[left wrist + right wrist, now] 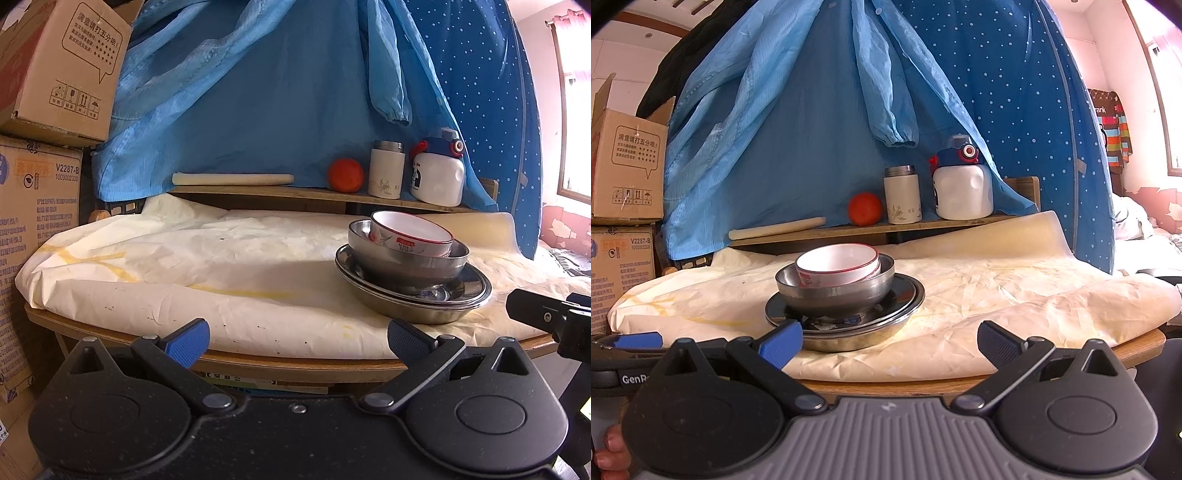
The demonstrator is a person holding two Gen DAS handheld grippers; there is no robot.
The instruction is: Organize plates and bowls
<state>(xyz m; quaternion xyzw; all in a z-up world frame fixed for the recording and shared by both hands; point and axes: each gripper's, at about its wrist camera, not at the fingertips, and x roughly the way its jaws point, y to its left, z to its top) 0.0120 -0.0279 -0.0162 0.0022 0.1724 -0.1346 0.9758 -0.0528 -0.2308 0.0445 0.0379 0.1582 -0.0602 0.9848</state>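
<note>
Table edge [295, 360] just ahead of both claws; left gripper [297, 341] and right gripper [890, 343] spread, holding nothing. White bowl [837, 265] tilted in steel bowl [834, 291], on stacked steel plates [849, 332]; cloth [166, 258] left of stack bare.

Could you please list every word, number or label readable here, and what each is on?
"V2287-B": lower cardboard box.
"满意请打五分哦!": upper cardboard box, in a speech bubble.
"GenR", cut off: left gripper, seen from the right wrist.
Red label on the white bowl: too small.
Other box print: blurred.
</note>
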